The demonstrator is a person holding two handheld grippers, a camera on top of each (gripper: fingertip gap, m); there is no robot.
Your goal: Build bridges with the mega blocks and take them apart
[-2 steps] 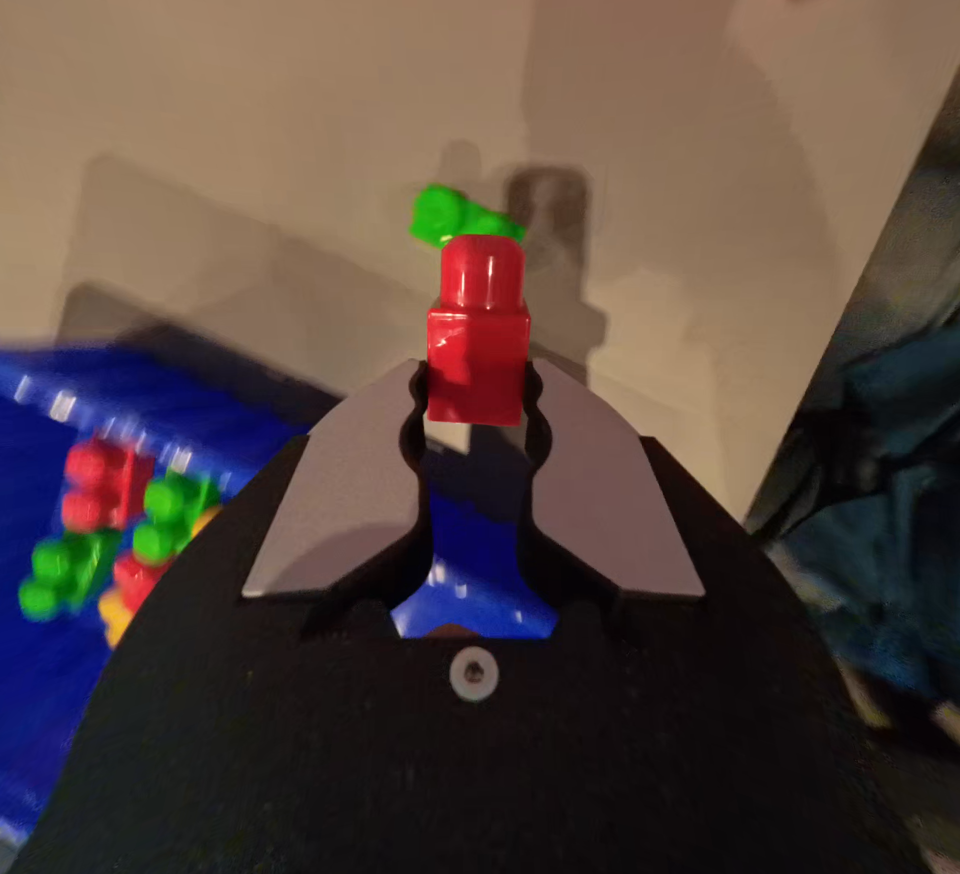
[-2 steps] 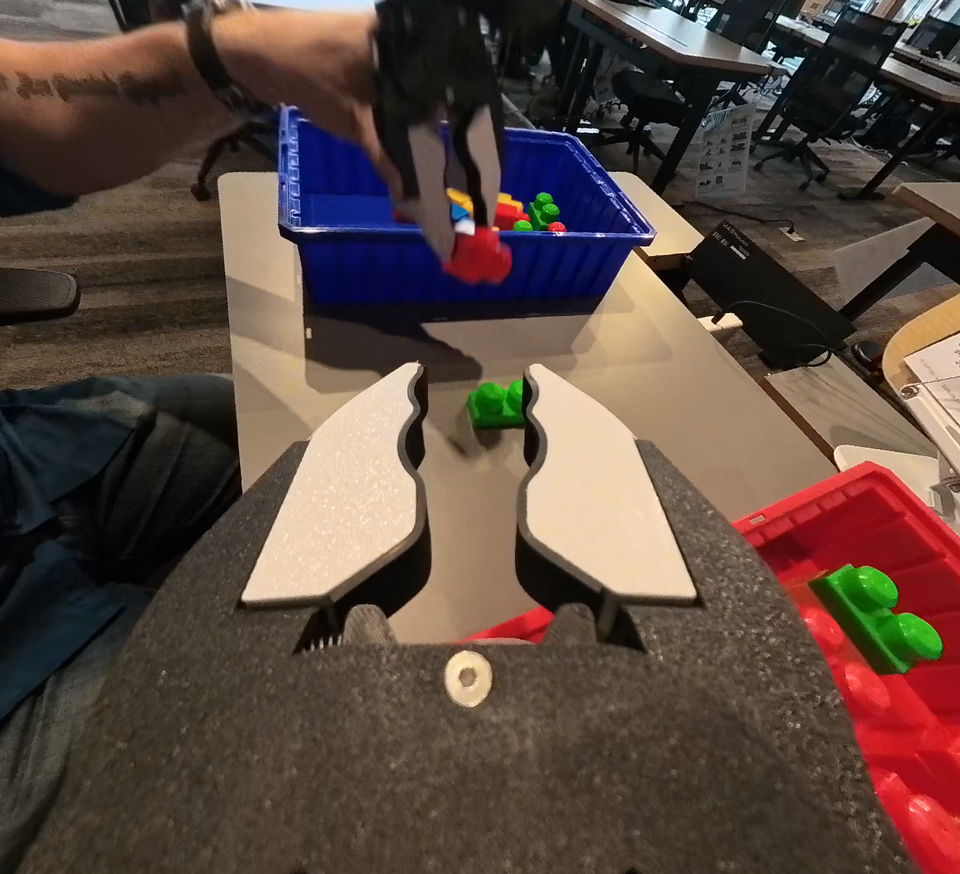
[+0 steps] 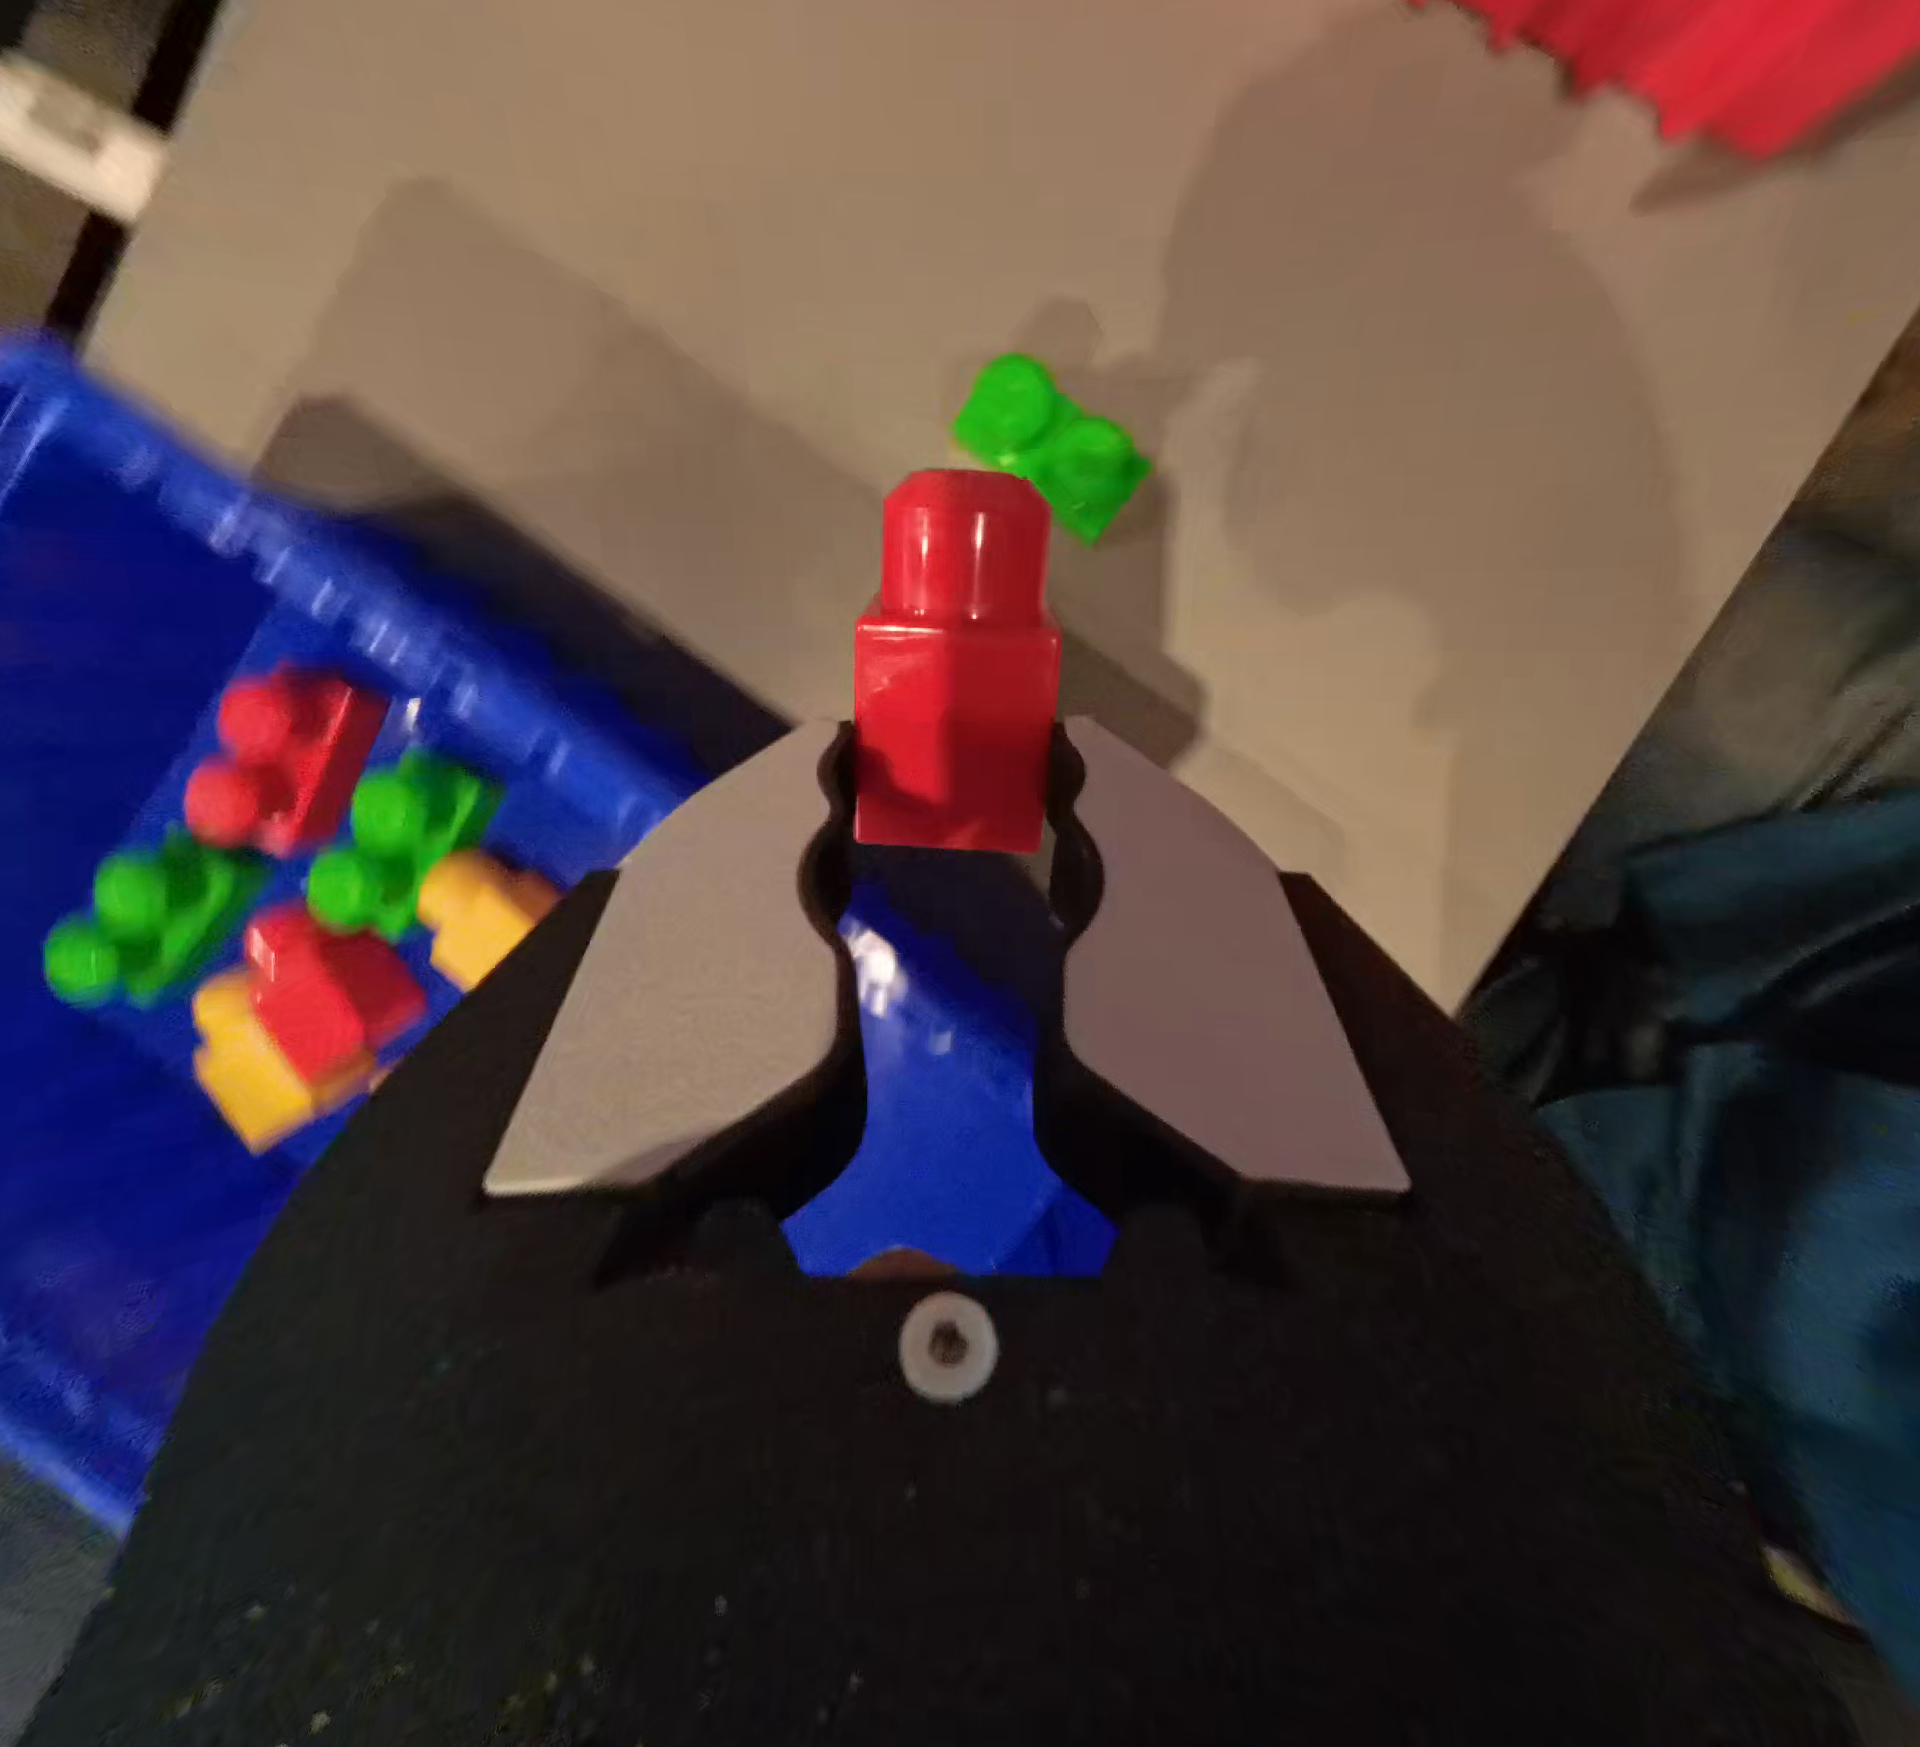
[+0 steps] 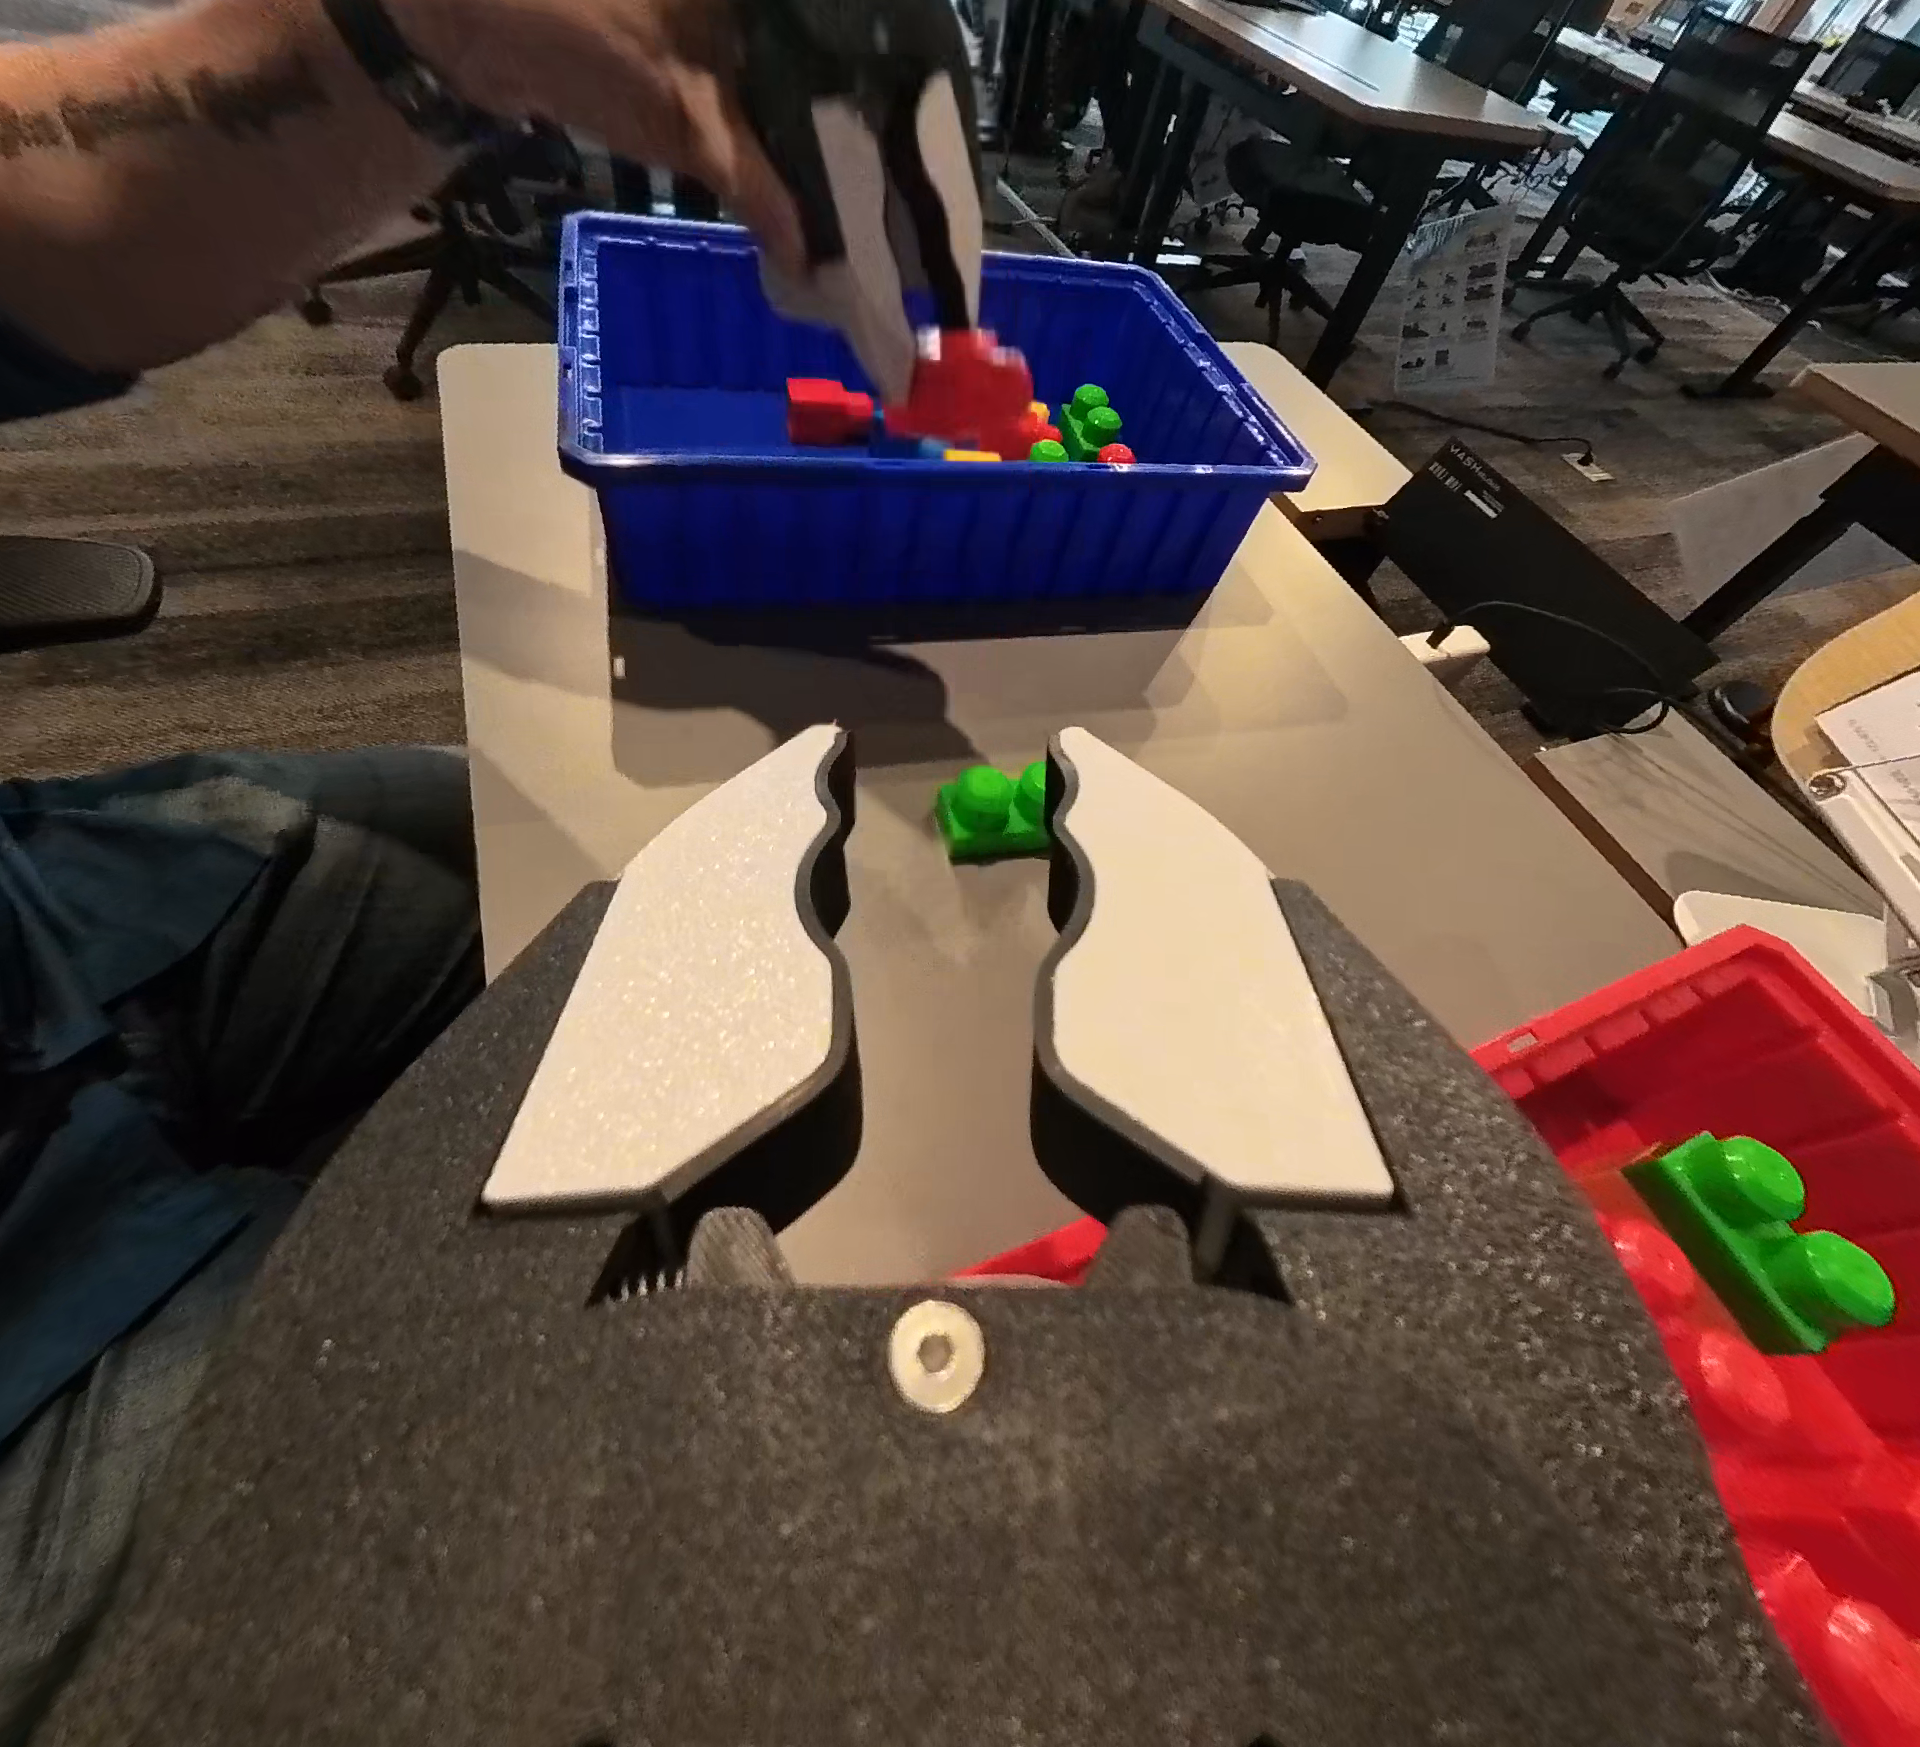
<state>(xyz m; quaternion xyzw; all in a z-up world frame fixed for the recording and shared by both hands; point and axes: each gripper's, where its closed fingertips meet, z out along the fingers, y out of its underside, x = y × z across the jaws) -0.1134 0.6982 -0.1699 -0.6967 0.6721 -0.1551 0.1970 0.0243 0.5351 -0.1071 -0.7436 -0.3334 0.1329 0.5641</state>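
Above the blue bin (image 4: 935,534), the left gripper (image 3: 951,762) is pinching a red block (image 3: 951,710).
Just in front of the bin, a green block (image 4: 987,814) is lying; the right gripper (image 4: 945,793) is hovering spread, empty. The blocks look light, stiff, slick; flat sides suit gripping.

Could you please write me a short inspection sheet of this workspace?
Surface: beige table, mostly bare.
Job's things: green block alone on the table; mixed blocks in the blue bin; another green block in the red bin.
Clutter: nothing seen.
Grippers: left gripper holds a red block between its fingers, above the blue bin's near edge; right gripper open, holding nothing.
Cables: one beside the table.
Surroundings: desks and chairs.
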